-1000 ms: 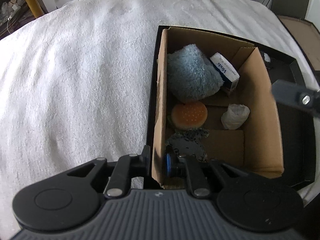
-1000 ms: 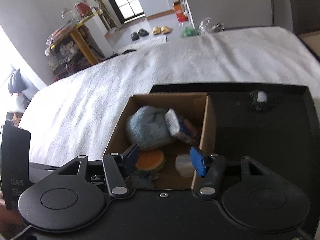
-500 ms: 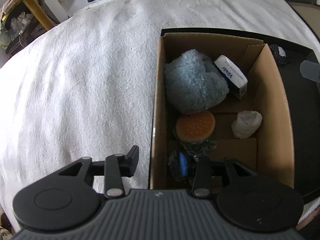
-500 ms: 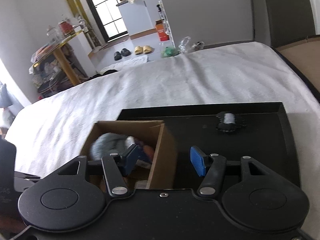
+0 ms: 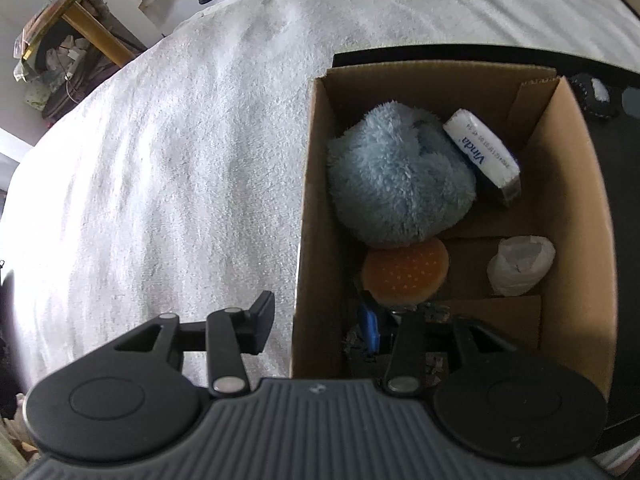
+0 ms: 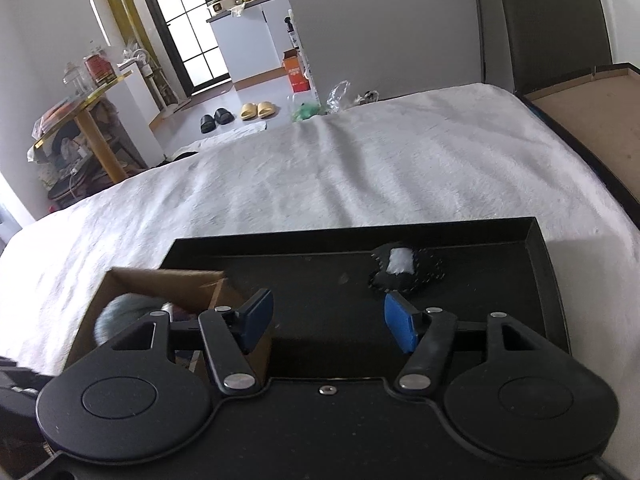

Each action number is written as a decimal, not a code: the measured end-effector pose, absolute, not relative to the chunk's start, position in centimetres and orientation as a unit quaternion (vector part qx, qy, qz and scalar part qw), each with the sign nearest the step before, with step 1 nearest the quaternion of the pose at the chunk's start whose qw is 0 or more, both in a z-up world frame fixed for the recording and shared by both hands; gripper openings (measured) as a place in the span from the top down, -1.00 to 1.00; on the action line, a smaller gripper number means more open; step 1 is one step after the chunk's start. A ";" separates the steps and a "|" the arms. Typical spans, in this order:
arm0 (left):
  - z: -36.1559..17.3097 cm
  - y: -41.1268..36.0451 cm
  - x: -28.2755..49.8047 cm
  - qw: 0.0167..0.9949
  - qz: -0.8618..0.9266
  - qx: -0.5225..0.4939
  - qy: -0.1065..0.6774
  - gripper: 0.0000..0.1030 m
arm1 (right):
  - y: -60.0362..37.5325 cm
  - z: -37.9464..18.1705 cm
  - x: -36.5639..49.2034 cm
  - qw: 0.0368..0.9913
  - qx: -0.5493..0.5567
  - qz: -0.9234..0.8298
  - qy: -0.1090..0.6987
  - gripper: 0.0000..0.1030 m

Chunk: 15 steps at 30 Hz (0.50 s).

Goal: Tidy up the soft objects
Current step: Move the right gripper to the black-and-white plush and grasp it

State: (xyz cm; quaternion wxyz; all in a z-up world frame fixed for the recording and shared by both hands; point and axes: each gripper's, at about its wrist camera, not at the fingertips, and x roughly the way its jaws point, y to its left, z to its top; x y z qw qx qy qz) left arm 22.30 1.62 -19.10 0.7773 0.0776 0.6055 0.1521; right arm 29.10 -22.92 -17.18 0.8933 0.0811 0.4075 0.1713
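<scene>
A cardboard box [image 5: 576,208] stands on a black tray [image 6: 320,276] on a white blanket. It holds a fluffy blue plush [image 5: 396,184], a Vinda tissue pack [image 5: 480,152], an orange sponge [image 5: 404,272], a white wad [image 5: 520,264] and a dark speckled item [image 5: 436,314]. My left gripper [image 5: 316,328] is open, its jaws straddling the box's left wall. My right gripper [image 6: 328,320] is open and empty over the tray, just short of a black-and-white soft item [image 6: 404,268], which also shows in the left wrist view [image 5: 592,96]. The box also shows at the lower left of the right wrist view [image 6: 160,284].
The white blanket [image 6: 360,176] covers the bed around the tray. A brown board [image 6: 592,112] lies past the bed's right edge. A yellow-legged table [image 6: 80,112] with clutter and slippers [image 6: 236,114] on the floor are beyond the far edge.
My left gripper has opened and drawn back from the box wall. My right gripper has swung right, away from the box toward the black-and-white item.
</scene>
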 end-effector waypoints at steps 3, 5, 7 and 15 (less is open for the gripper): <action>-19.4 1.1 22.5 0.770 0.158 0.094 0.612 0.16 | -23.3 -18.2 30.1 0.896 0.082 0.166 0.405 -0.12; -19.6 0.8 22.7 0.764 0.161 0.105 0.616 0.15 | -23.5 -18.9 30.7 0.899 0.080 0.158 0.401 -0.10; -19.8 0.5 23.0 0.759 0.163 0.116 0.620 0.15 | -23.9 -19.8 31.2 0.899 0.082 0.150 0.403 -0.03; -20.7 -0.2 23.6 0.743 0.169 0.134 0.634 0.13 | -24.5 -22.2 33.1 0.900 0.090 0.140 0.402 0.04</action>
